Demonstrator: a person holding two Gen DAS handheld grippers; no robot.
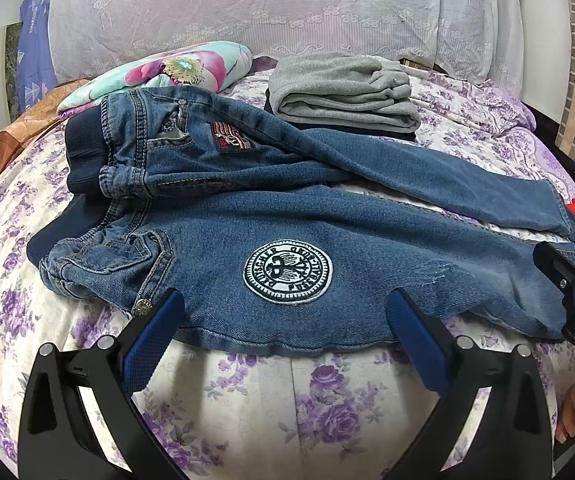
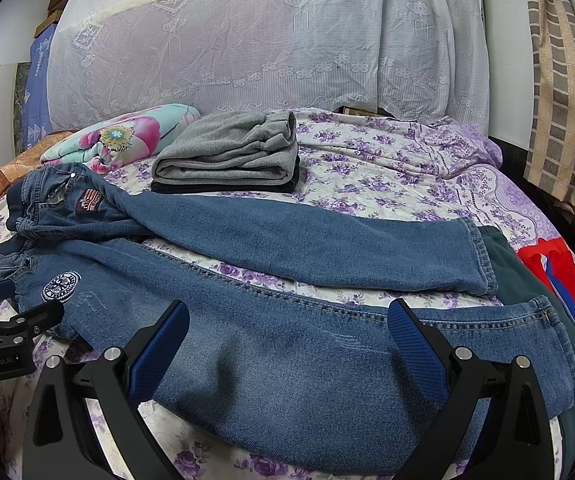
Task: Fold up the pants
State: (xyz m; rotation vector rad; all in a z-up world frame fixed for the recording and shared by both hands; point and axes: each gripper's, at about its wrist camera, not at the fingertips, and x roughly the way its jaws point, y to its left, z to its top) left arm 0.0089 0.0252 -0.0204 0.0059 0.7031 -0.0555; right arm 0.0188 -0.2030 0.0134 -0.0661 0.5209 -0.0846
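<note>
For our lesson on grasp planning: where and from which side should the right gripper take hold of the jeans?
Grip the near leg's hem on the jeans, coming from the near edge. The right gripper is open just over that leg, and the hem lies flat, free of the far leg.

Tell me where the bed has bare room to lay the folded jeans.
Free: flowered sheet right of the grey folded pants, beyond the jeans. A narrow strip lies between the legs. Crowded: left by the floral quilt, right by the red garment.
</note>
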